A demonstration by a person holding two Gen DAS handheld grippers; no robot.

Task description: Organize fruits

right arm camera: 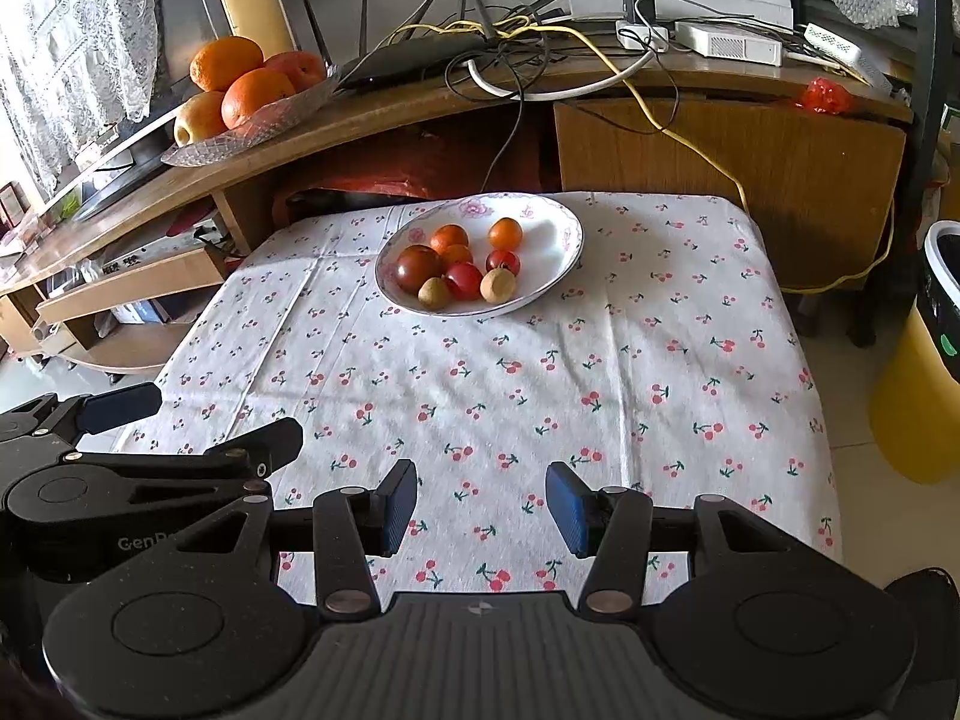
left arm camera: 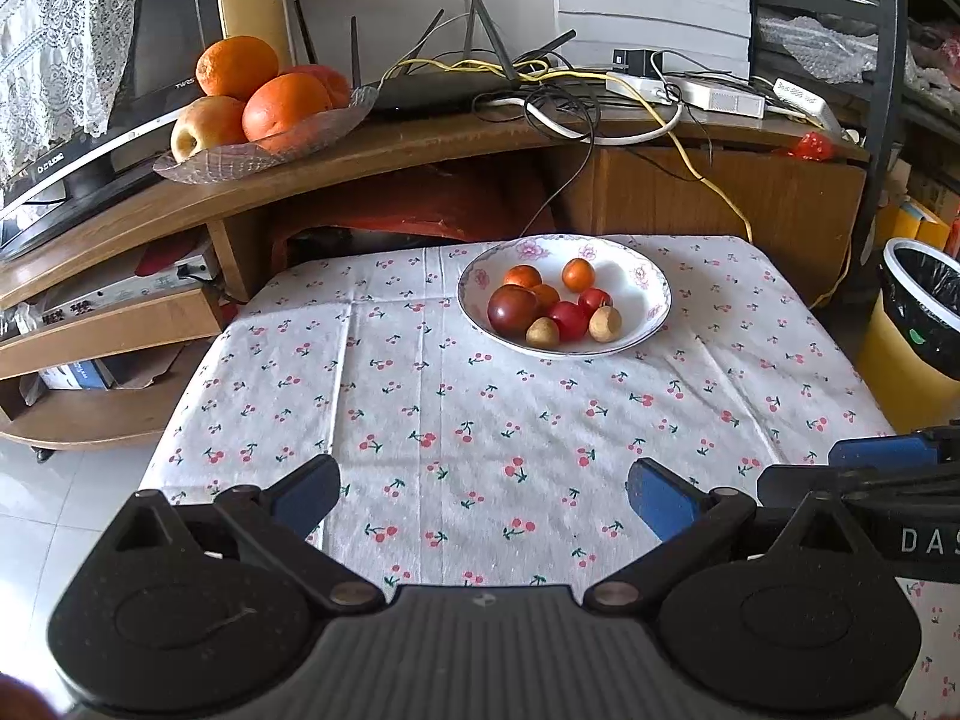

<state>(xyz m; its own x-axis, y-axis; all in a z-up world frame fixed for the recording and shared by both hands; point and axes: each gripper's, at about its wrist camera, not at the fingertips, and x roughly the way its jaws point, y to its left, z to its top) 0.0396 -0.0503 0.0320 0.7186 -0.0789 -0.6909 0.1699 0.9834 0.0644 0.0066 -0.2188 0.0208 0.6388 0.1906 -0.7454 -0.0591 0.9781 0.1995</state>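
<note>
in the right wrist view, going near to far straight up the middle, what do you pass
right tool → bare cherry-print tablecloth → floral bowl of small fruits → router and tangled cables on the wooden shelf → white wall panel.

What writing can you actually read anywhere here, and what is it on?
"DAS": right gripper body, cut off at the frame edge.
"GenR": left gripper body, rest hidden.
TV bezel: a logo, too blurred to read.
Equipment under the shelf: labels too small.
</note>
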